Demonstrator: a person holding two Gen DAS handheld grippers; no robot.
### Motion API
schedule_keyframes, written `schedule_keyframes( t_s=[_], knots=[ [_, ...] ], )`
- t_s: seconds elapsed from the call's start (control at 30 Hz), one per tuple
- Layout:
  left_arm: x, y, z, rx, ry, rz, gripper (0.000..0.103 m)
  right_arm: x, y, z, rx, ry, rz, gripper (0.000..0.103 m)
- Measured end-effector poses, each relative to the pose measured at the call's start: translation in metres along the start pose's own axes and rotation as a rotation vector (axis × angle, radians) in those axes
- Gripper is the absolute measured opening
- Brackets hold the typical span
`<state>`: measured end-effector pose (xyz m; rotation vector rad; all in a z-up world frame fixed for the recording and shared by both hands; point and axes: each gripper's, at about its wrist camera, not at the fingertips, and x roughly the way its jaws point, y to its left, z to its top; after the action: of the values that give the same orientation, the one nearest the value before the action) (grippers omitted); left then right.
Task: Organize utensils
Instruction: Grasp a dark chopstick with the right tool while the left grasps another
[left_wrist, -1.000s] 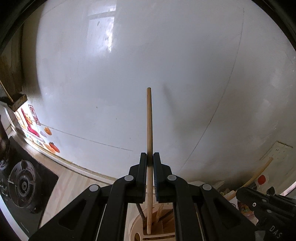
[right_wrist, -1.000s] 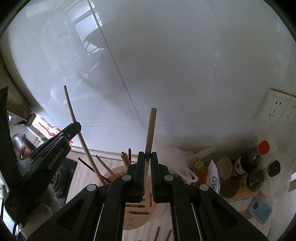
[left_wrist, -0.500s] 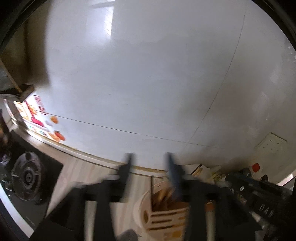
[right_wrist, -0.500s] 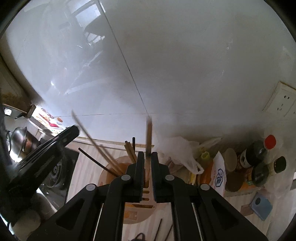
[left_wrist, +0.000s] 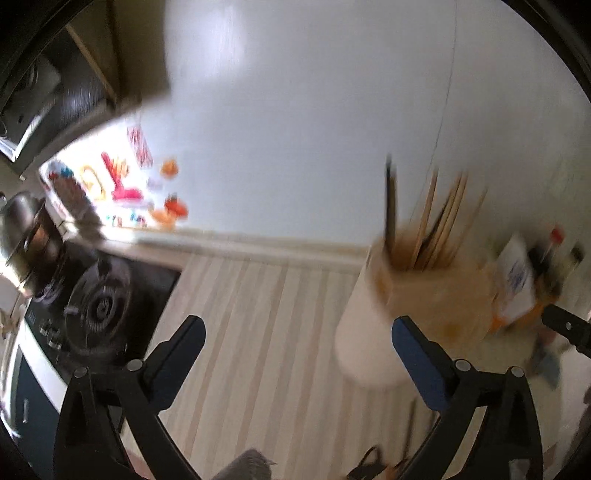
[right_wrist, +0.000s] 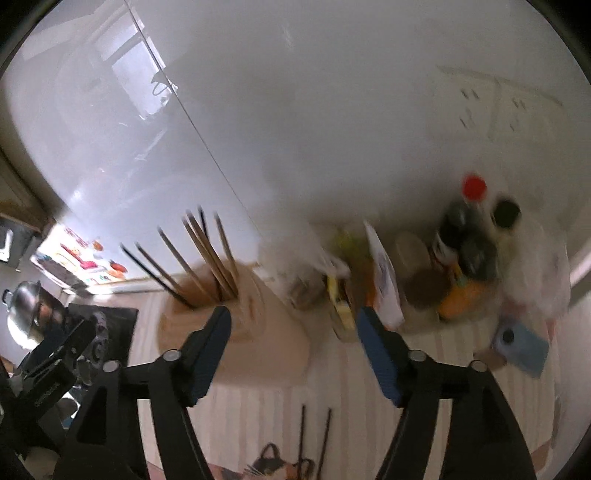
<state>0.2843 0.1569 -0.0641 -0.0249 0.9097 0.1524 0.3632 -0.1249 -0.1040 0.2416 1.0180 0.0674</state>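
A beige utensil holder (left_wrist: 413, 295) stands on the striped counter by the white wall and holds several wooden and dark chopsticks (left_wrist: 439, 218). It also shows in the right wrist view (right_wrist: 236, 325) with its chopsticks (right_wrist: 207, 254). My left gripper (left_wrist: 295, 332) is open and empty, to the left of the holder. My right gripper (right_wrist: 293, 321) is open and empty, just in front of and right of the holder. Two dark chopsticks (right_wrist: 314, 439) lie on the counter below it. Both views are blurred.
A black gas hob (left_wrist: 99, 306) with a metal pot (left_wrist: 26, 229) is at the left. Sauce bottles (right_wrist: 465, 236), a paper packet (right_wrist: 384, 280) and a blue box (right_wrist: 521, 347) crowd the right by the wall. A cloth with a cat picture (right_wrist: 269, 465) lies at the front.
Both grippers let go of their wooden chopsticks, which now stand in the holder, and opened wide. Both pulled back and tilted down, so the counter shows.
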Motion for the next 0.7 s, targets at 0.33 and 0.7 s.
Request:
schedule_keyframes(
  t_s=[0.33,0.7],
  knots=[
    [0.090,-0.007,-0.104,0.042,0.313,0.057,0.103,0.116,-0.035,-0.142,0.091,0.387,-0.057,0.053],
    [0.119,-0.010,-0.153,0.095,0.449,0.059,0.103,0.160,-0.018,-0.195,0.039,0.495,-0.125,0.046]
  ],
)
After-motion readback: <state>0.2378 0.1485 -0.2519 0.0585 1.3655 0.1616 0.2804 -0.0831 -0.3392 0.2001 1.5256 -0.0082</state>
